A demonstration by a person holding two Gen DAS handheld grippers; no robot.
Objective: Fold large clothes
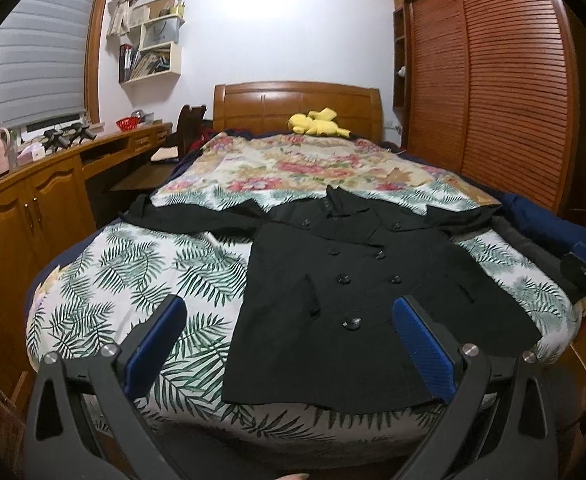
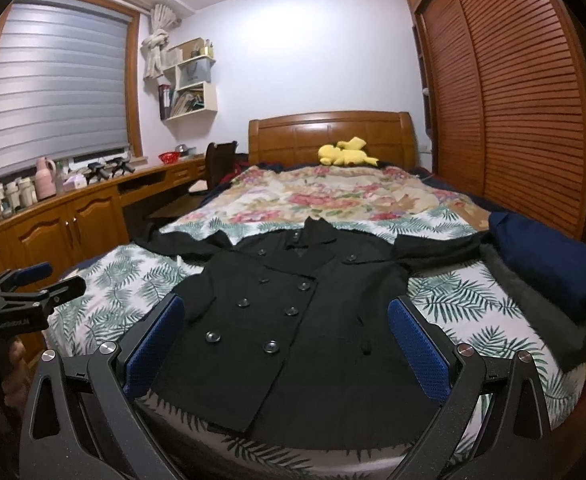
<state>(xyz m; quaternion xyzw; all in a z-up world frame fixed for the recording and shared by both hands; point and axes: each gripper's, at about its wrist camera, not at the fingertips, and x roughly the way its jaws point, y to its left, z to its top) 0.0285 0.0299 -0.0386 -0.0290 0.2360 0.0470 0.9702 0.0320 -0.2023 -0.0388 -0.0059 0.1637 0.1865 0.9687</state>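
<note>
The black coat (image 2: 293, 320) lies flat on the bed (image 1: 133, 280), front up, sleeves spread out to both sides. Our left gripper (image 1: 289, 344) and right gripper (image 2: 285, 340) both hang above its bottom edge, wide apart and holding nothing. We think a sleeve goes in first. We should pinch just the cuff and pull it slowly across the buttons.
</note>
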